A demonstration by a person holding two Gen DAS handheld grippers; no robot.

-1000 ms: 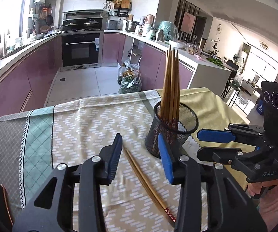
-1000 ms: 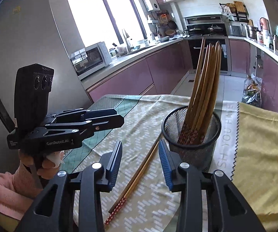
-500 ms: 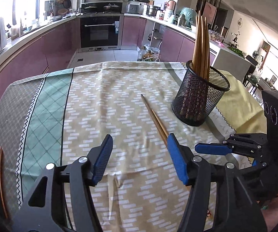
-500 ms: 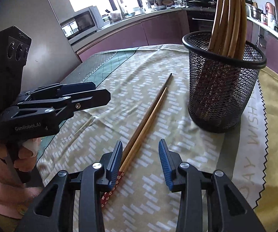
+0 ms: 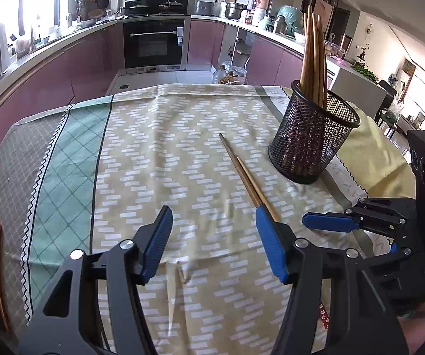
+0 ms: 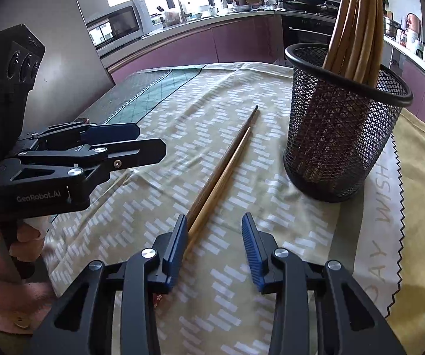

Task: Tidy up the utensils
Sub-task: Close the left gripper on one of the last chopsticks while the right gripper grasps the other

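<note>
Patterned tablecloth [image 5: 141, 153] spread wide. Black mesh cup [image 6: 339, 136] of chopsticks upright. Beside cup, loose chopstick pair [image 6: 227, 165] flat, ends beneath left gripper [image 5: 212, 242] and right gripper [image 6: 212, 245]; both jaws released, grasping nothing.

The loose chopsticks' [image 6: 221, 174] patterned ends lie mostly hidden beneath the right hand-held gripper [image 6: 214, 239].

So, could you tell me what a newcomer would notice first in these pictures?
Probably the black mesh holder, standing upright on the patterned tablecloth with a bundle of wooden chopsticks rising from it. Next, the loose pair of chopsticks lying flat on the cloth beside the holder, their near ends at the open right tool.
</note>
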